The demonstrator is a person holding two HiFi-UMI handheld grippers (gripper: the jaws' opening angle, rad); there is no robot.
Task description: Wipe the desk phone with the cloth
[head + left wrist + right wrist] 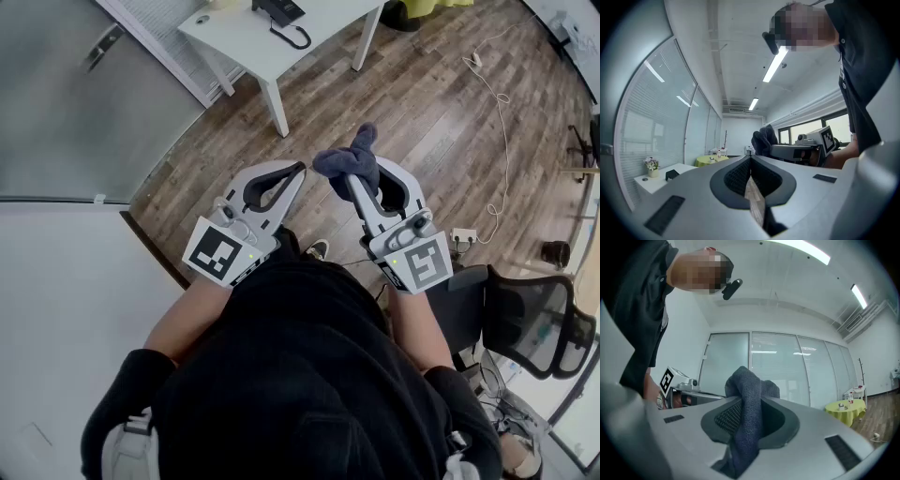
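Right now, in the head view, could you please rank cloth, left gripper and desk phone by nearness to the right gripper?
1. Cloth: in the right gripper's jaws.
2. Left gripper: beside it, leftward.
3. Desk phone: on the white table, far ahead.

The person wears a black short-sleeved shirt. Just ahead of the shirt, the left gripper and the right gripper are light grey, with black ribbed pads inside the jaws. Each carries a white cube with black square markers and a small green light.

Bunched cloth; black phone, seemingly cradled
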